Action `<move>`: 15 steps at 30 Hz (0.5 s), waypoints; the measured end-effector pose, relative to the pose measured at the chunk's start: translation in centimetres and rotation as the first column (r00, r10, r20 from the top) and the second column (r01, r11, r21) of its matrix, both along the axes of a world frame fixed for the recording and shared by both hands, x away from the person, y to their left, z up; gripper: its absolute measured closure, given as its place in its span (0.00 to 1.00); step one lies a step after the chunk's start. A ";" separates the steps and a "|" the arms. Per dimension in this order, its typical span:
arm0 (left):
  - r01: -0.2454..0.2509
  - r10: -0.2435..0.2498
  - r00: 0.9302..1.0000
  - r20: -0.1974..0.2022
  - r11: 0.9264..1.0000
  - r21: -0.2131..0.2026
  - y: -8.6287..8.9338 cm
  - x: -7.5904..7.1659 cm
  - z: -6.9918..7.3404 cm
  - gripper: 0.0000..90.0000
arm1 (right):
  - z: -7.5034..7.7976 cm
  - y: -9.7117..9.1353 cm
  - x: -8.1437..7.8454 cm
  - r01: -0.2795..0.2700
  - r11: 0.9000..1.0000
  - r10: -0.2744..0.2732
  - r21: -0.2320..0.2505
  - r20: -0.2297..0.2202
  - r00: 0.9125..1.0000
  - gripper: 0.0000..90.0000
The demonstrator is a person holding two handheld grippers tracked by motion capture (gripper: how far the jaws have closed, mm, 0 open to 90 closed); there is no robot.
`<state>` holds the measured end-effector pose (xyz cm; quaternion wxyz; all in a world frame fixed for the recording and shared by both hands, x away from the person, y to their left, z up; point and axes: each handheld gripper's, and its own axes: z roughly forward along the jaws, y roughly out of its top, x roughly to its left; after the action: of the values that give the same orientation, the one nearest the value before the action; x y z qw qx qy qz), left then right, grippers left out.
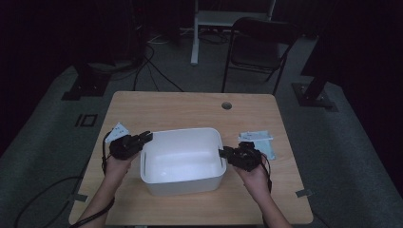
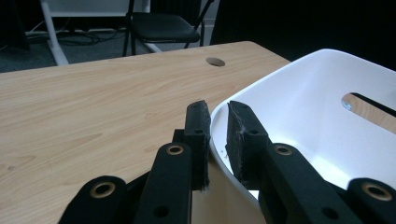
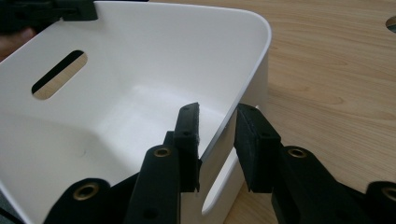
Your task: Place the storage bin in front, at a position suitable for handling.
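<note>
White bin (image 1: 183,161): plastic, rectangular, slot handles in end walls, upright on wooden table (image 1: 190,107), middle of near half. Interior bare.

Left gripper (image 1: 146,137): at bin's left end wall, jaws straddling rim (image 2: 217,140), one pad (image 2: 198,140) outside, one inside, clamped on wall.

Right gripper (image 1: 222,153): at bin's right end wall above handle slot, jaws astride rim (image 3: 219,135); small gap shows at outer pad (image 3: 250,149), grip not complete.

Paper packets (image 1: 259,140): flat on table, just right of bin.

Pale card (image 1: 116,132): on table, behind left gripper.

Black chair (image 1: 259,47): on floor beyond table.
</note>
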<state>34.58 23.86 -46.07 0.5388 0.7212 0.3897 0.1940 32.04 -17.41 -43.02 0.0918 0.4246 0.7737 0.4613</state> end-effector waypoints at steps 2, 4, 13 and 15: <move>-0.007 0.007 1.000 0.003 1.000 0.011 -0.1 -0.4 0.1 0.88 | 0.0 0.0 0.3 0.004 1.000 -0.004 0.003 -0.004 1.000 0.80; -0.018 0.018 1.000 0.004 1.000 0.007 -0.2 -0.7 0.0 0.88 | 0.0 0.0 0.5 0.009 1.000 -0.009 -0.001 -0.004 1.000 0.81; -0.068 0.068 0.997 0.019 0.998 0.000 -0.7 -2.0 -0.2 0.87 | 0.0 0.4 1.9 0.026 0.999 -0.026 -0.028 -0.008 1.000 0.84; -0.075 0.075 0.997 0.022 0.997 0.000 -0.8 -2.2 -0.2 0.86 | 0.0 0.3 2.3 0.034 0.999 -0.034 -0.025 -0.009 0.999 0.86</move>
<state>32.34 23.01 -46.31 0.5351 0.7041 0.4105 0.2223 34.33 -17.06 -43.01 0.1012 0.4386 0.7725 0.4479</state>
